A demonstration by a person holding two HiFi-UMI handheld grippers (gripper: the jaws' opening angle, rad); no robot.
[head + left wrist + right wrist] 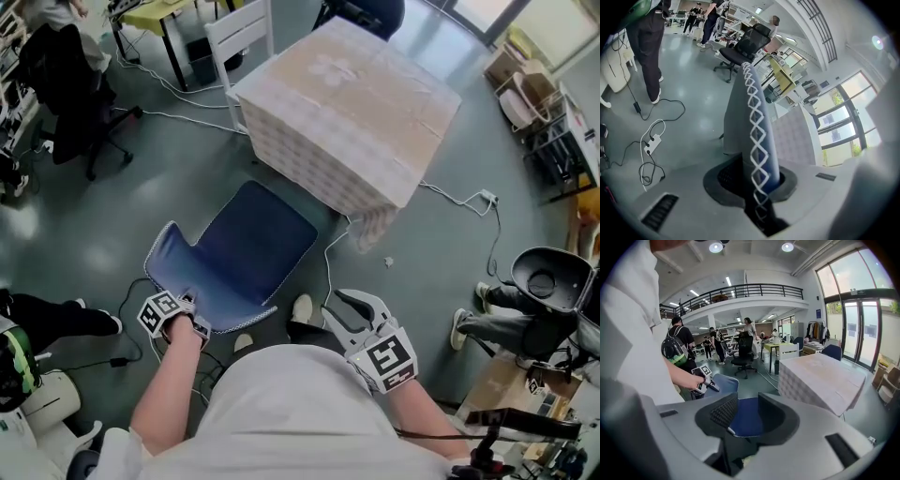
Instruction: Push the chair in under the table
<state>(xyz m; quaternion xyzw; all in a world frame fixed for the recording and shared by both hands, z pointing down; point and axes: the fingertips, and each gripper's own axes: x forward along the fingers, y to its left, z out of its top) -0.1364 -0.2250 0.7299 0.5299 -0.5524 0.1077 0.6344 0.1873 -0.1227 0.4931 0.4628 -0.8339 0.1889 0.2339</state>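
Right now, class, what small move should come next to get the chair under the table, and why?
Probably push the chair straight towards the table: the left gripper is shut on the backrest, the seat lies outside the table's edge, and the right gripper hangs open, holding nothing.

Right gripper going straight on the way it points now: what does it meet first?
Probably the blue chair seat: it shows between the open jaws of the right gripper. Exact depth is unclear.
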